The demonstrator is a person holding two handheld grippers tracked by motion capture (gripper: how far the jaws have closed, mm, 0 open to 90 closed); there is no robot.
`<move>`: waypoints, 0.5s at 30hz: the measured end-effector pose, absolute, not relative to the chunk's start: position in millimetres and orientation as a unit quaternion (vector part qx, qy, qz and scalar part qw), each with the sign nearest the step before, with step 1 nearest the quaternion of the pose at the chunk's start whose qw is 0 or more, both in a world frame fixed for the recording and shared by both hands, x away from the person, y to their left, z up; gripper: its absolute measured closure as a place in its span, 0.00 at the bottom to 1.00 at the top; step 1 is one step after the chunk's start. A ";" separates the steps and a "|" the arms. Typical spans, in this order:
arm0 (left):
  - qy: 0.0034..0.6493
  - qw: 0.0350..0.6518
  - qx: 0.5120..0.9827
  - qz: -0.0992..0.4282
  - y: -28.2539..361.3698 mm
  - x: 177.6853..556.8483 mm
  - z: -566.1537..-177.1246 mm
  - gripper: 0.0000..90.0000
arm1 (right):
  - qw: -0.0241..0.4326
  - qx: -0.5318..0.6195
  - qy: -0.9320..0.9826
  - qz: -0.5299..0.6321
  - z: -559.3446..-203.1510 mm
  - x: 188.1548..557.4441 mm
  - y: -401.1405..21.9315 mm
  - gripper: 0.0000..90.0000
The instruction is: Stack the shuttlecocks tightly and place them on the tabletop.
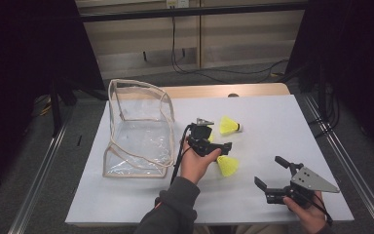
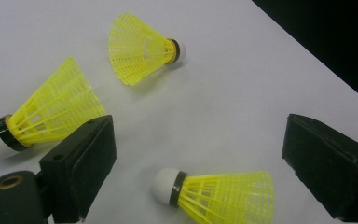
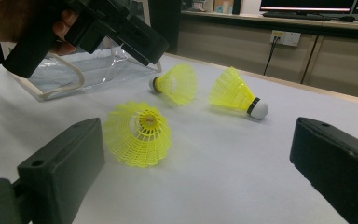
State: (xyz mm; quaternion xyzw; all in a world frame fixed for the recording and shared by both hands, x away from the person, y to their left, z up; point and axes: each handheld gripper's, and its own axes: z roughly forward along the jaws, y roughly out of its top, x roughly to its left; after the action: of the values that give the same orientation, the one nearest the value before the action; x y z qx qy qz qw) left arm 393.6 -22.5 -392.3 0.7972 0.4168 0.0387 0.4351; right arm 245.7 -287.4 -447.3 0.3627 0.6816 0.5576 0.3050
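Observation:
Three yellow shuttlecocks with white corks lie on the white table. My left gripper [image 1: 214,141] hovers over them, open, and holds nothing. In the left gripper view one shuttlecock [image 2: 219,193] lies on the table between the wide jaws of the left gripper [image 2: 200,135], untouched; a second [image 2: 46,112] lies left of them and a third [image 2: 142,49] farther off. My right gripper [image 1: 269,170] rests open near the front right. In the right gripper view the right gripper [image 3: 198,140] faces the nearest shuttlecock [image 3: 137,133]; the other two shuttlecocks [image 3: 175,84] [image 3: 235,93] lie beyond it.
A clear plastic bag [image 1: 139,129] with cream piping stands open on the left of the table [image 1: 272,112]. Black curtains hang at both sides, and cables run across the floor behind. A metal rail [image 1: 39,170] runs along each side of the table.

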 end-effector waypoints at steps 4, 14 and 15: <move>0.411 0.434 0.801 0.036 -24.6 389.8 -393.7 0.10 | 0.305 0.361 0.683 0.557 -447.3 245.5 -286.8 0.03; 0.407 0.437 0.802 0.035 -21.0 383.8 -397.0 0.09 | 0.304 0.362 0.682 0.558 -447.1 245.5 -287.6 0.03; 0.407 0.435 0.803 0.033 -21.2 382.8 -397.5 0.09 | 0.304 0.362 0.683 0.556 -446.9 245.4 -287.5 0.03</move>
State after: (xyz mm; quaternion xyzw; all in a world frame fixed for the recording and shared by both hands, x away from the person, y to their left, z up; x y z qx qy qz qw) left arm 382.8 -21.2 -397.5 0.8028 0.4065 0.0334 0.4350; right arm 245.4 -287.5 -446.9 0.3624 0.6830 0.5564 0.3041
